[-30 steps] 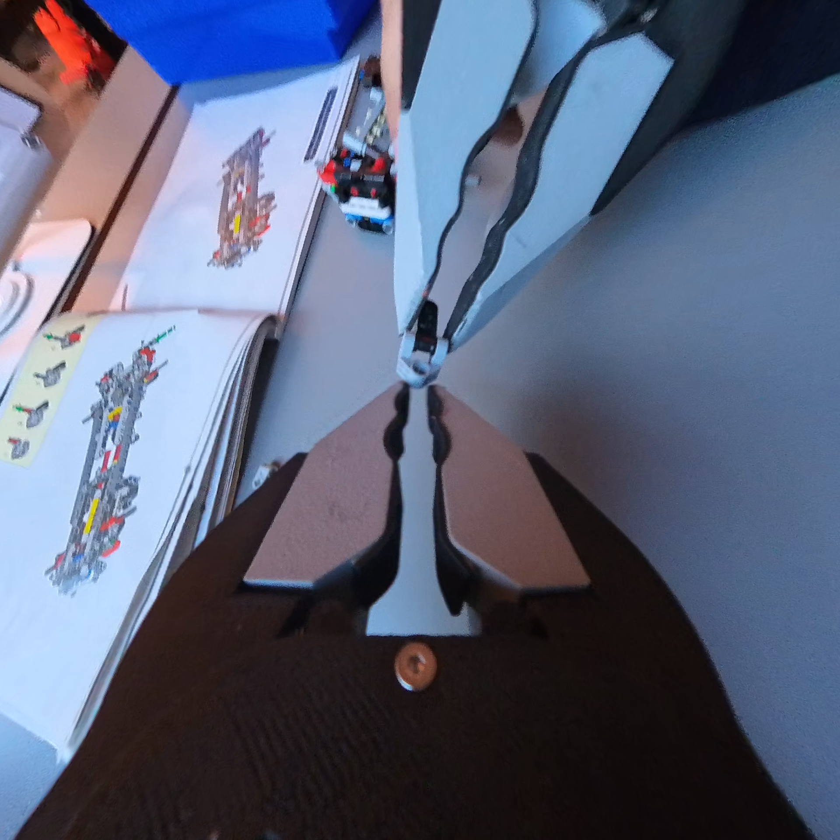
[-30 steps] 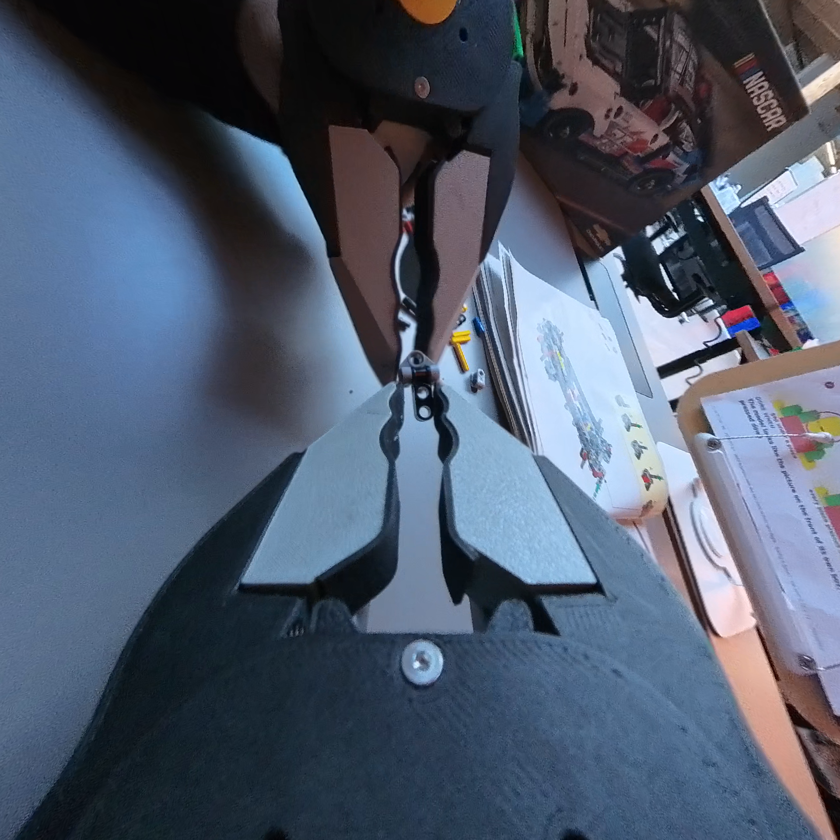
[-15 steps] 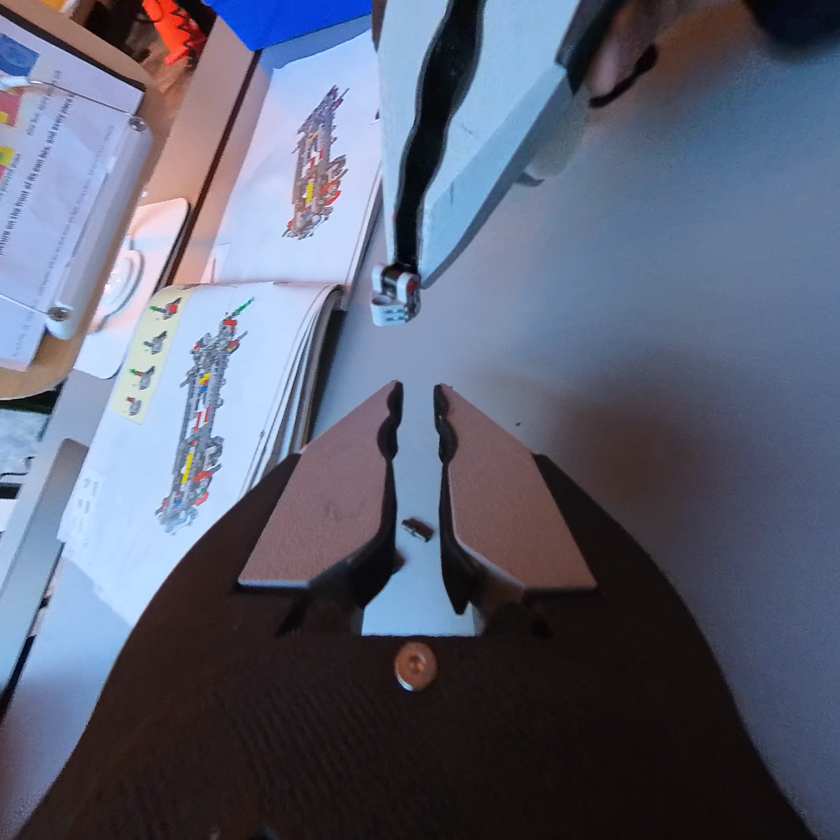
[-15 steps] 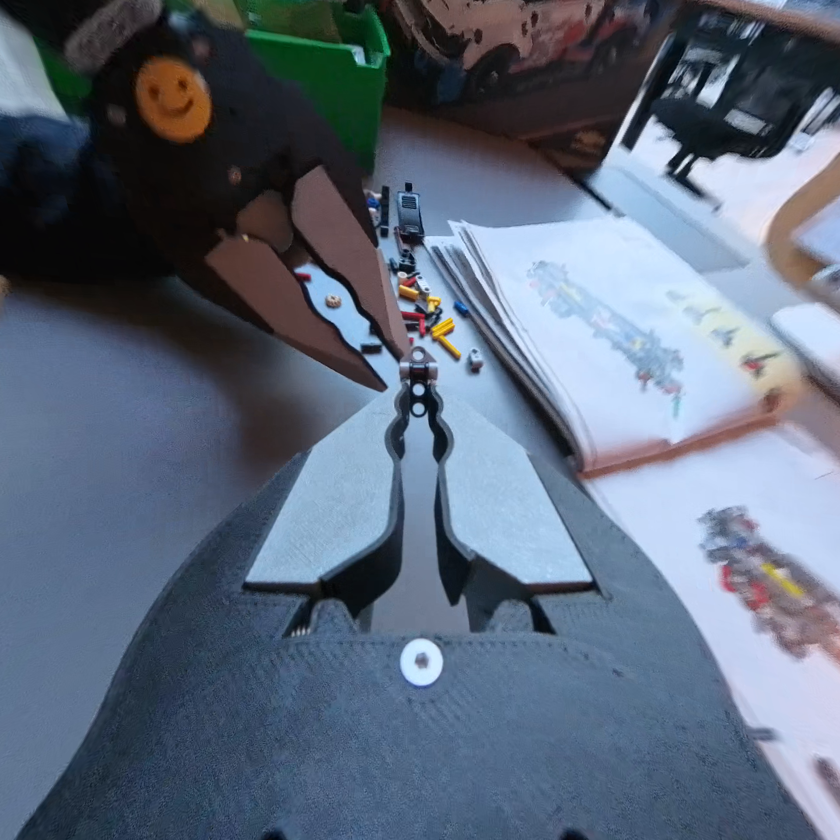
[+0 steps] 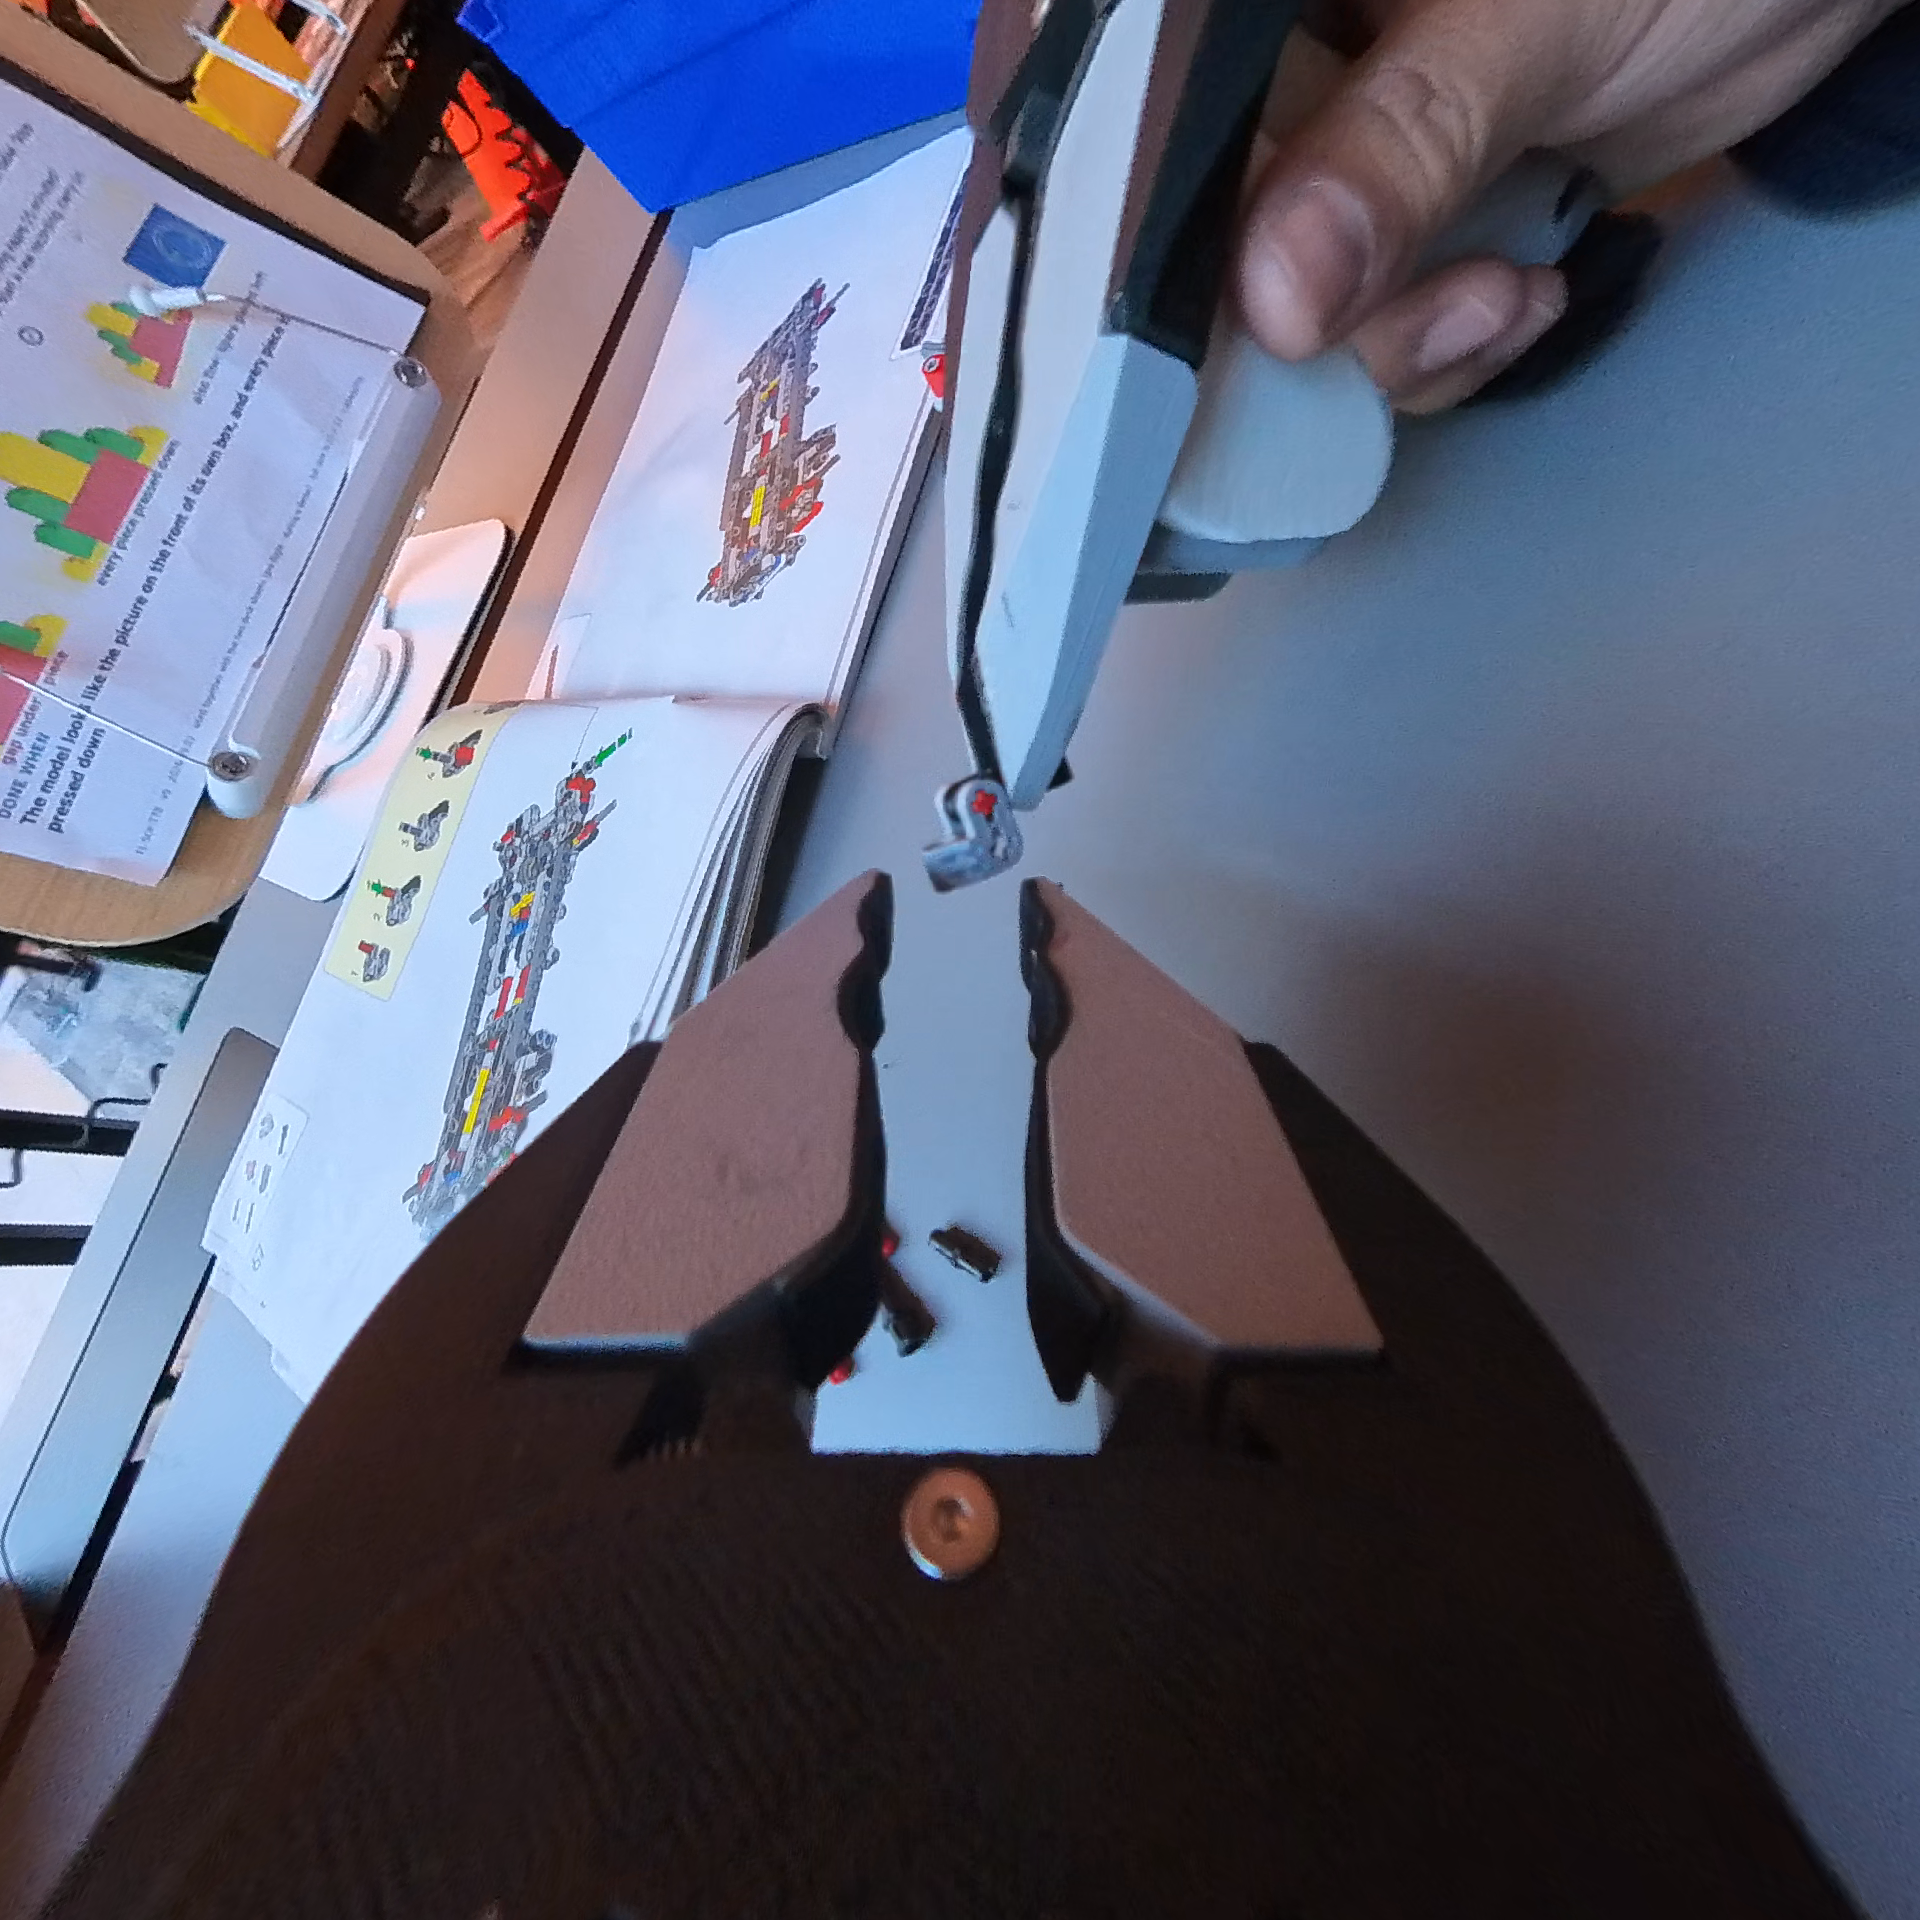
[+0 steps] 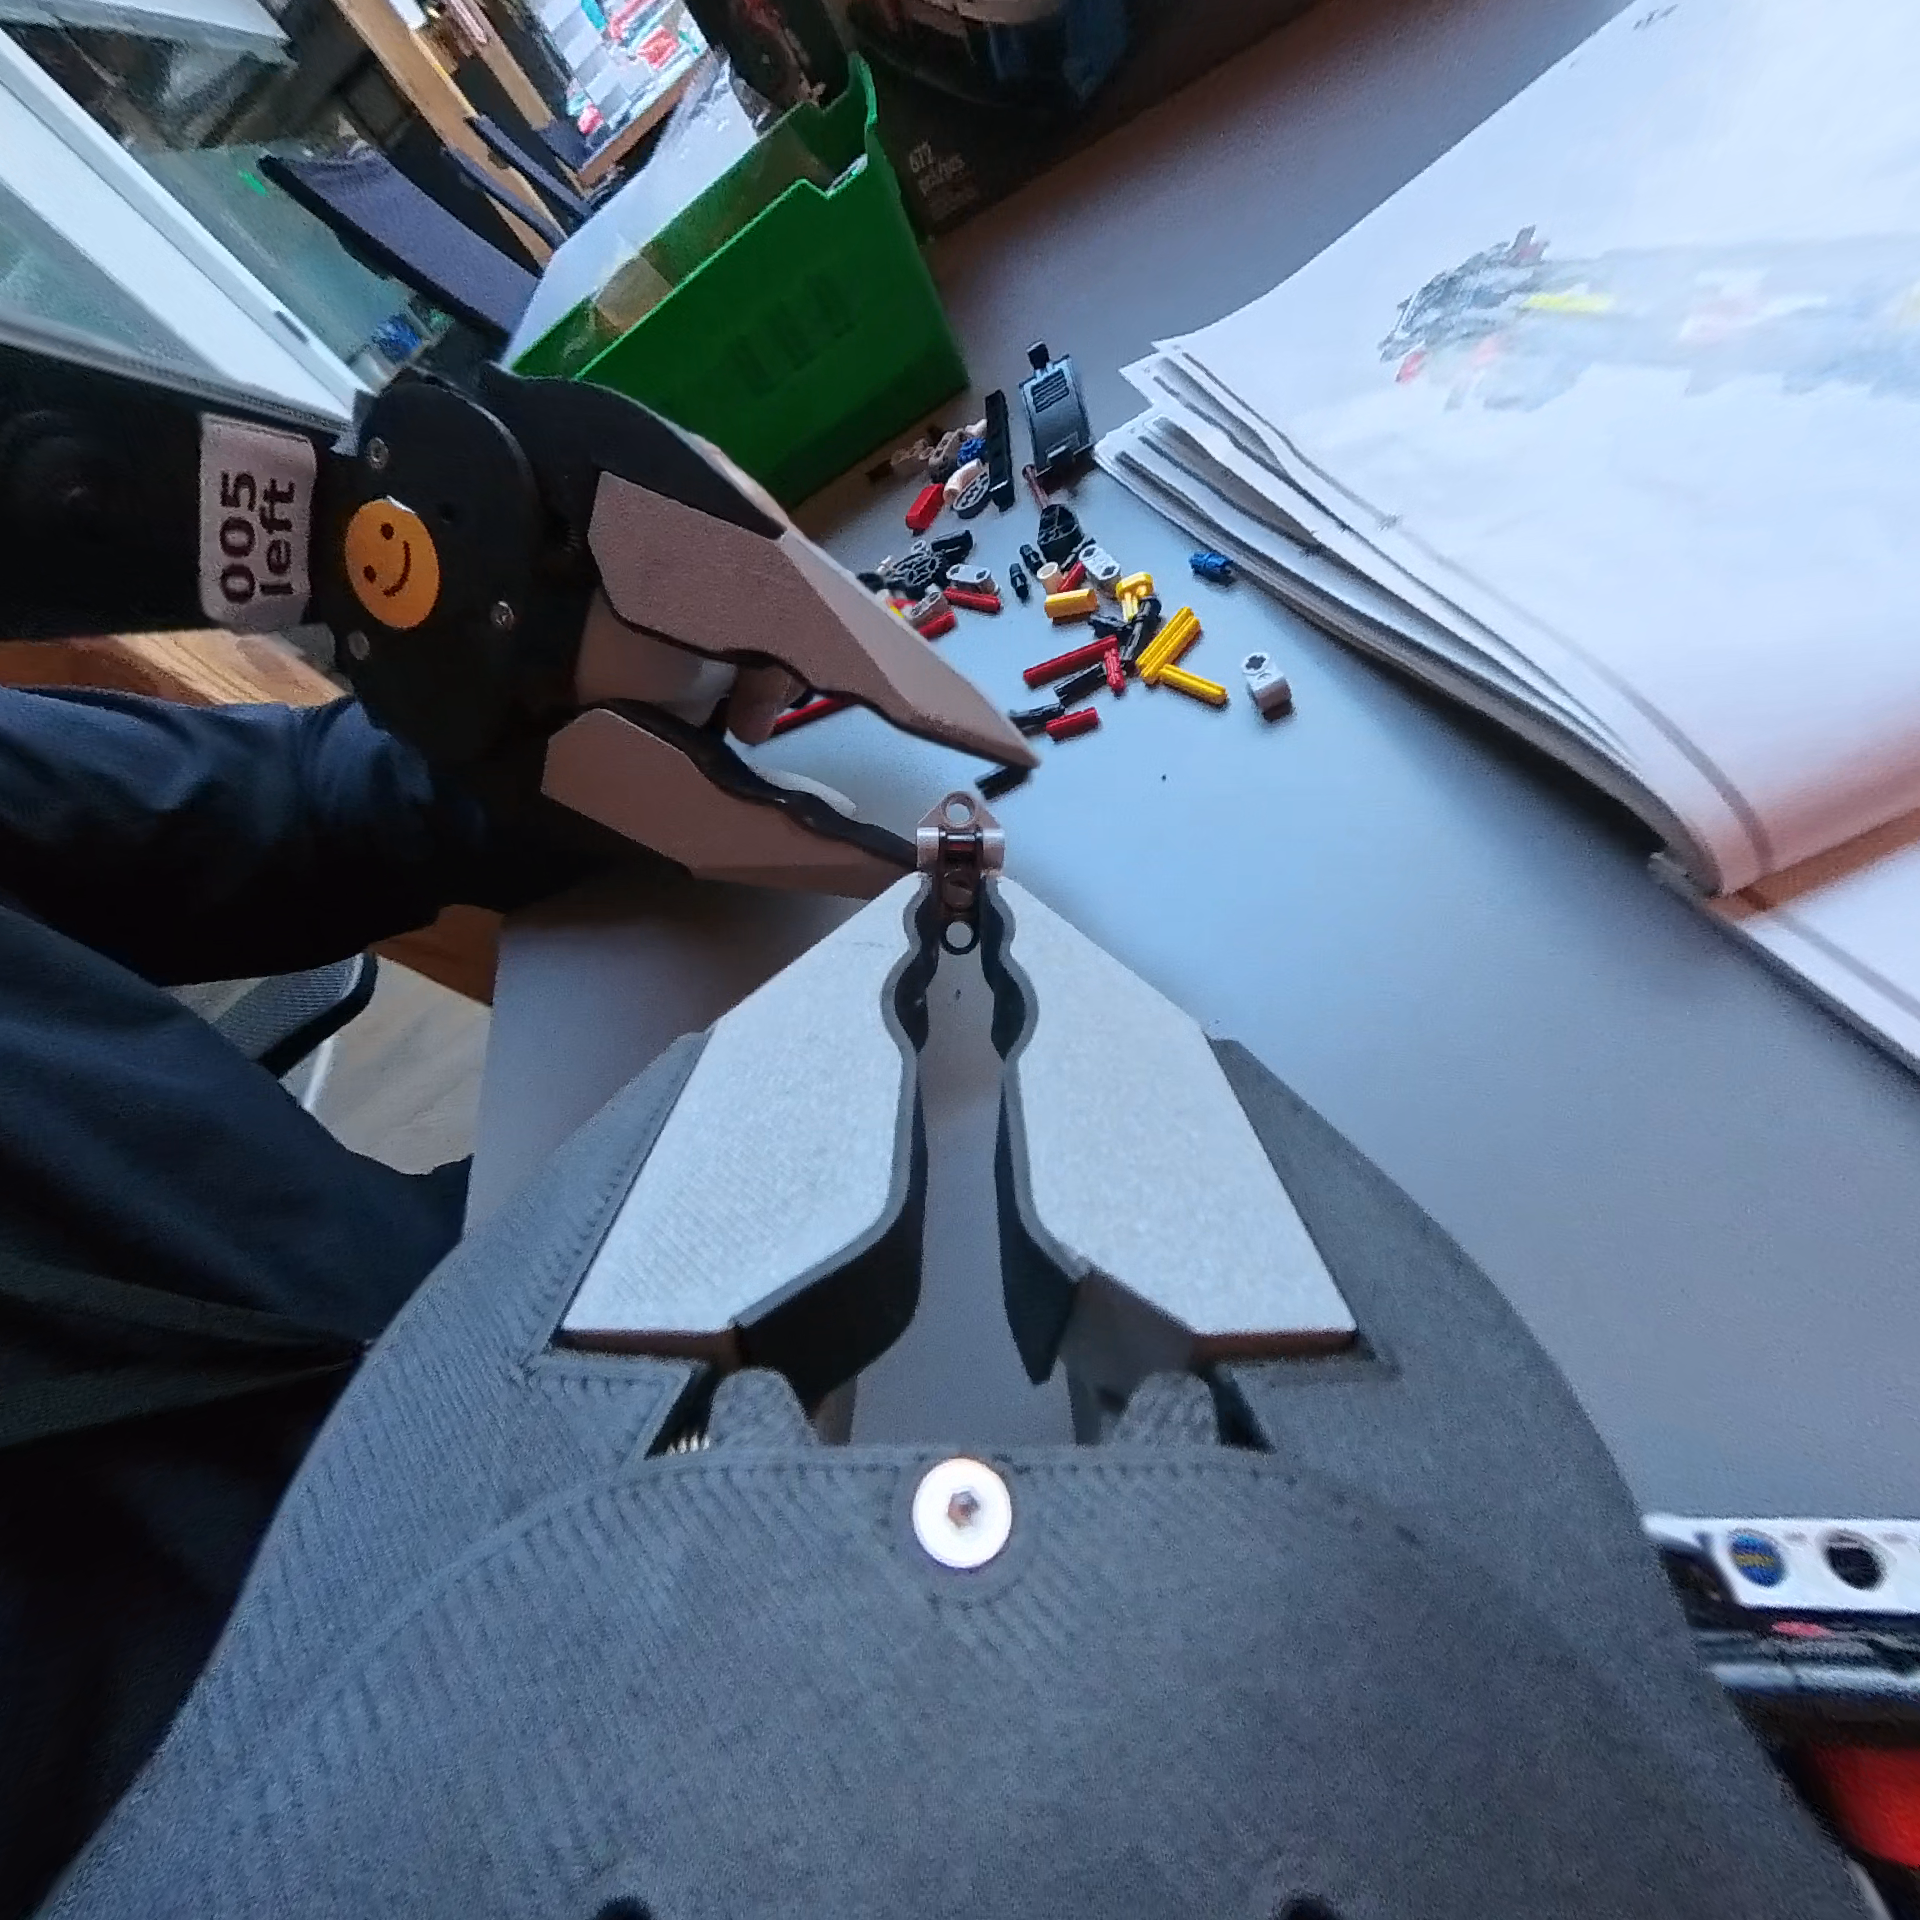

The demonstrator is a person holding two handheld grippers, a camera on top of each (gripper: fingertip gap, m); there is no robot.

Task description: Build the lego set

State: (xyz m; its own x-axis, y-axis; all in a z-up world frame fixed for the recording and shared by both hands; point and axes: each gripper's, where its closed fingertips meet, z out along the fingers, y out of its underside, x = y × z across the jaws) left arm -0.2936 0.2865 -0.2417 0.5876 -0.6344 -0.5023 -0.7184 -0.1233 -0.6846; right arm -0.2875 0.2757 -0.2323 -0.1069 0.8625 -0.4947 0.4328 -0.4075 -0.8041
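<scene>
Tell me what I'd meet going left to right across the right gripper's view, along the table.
Brown-fingered left gripper → small grey-and-black toy connector piece pinched in the right gripper → scattered red, yellow and black plastic pins → small grey cube-shaped brick → open white instruction booklet.

Brown-fingered left gripper, grey right gripper, navy sleeve

Booklet drawing blurred (perhaps a car), cropped.
</scene>
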